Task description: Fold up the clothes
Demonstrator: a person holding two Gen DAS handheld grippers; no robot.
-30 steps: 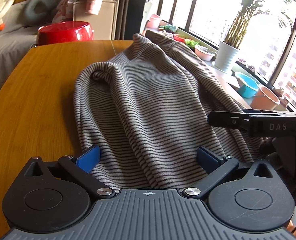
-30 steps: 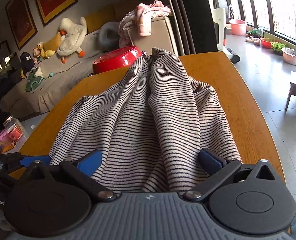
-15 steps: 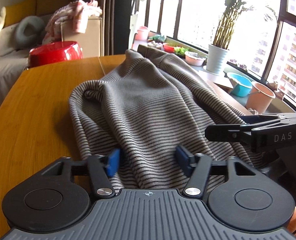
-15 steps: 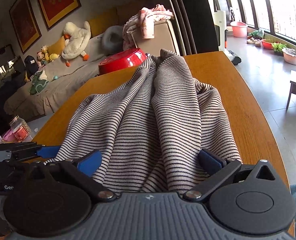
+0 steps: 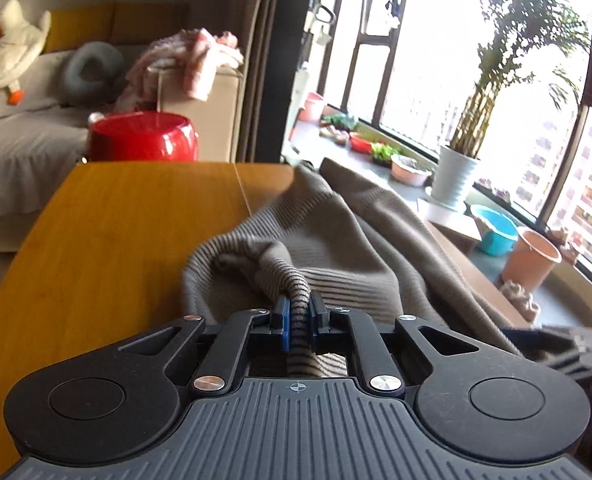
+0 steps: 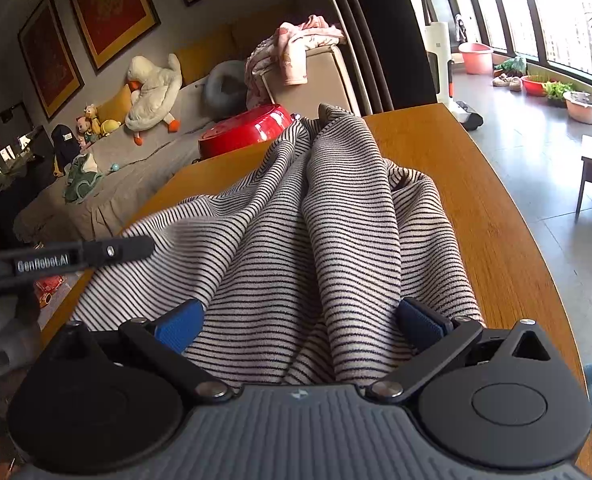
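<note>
A grey striped garment (image 5: 348, 240) lies bunched on the wooden table (image 5: 115, 224). My left gripper (image 5: 299, 318) is shut on a rolled fold of its near edge, which rises between the blue pads. In the right wrist view the striped garment (image 6: 316, 232) spreads from the near edge to the far end of the table (image 6: 492, 216). My right gripper (image 6: 300, 320) is open, its blue pads (image 6: 179, 318) wide apart with the cloth's near edge lying between them. The left gripper's black finger (image 6: 83, 256) shows at the left, over the garment's left edge.
A red tub (image 5: 143, 136) stands beyond the table's far end, with a sofa (image 6: 135, 152) and soft toys behind. Plants and basins (image 5: 492, 232) line the window side. The table edge curves along the right (image 6: 544, 280).
My left gripper has closed from wide open onto a fold of the garment and lifted it. The right gripper has stayed open over the near edge.
</note>
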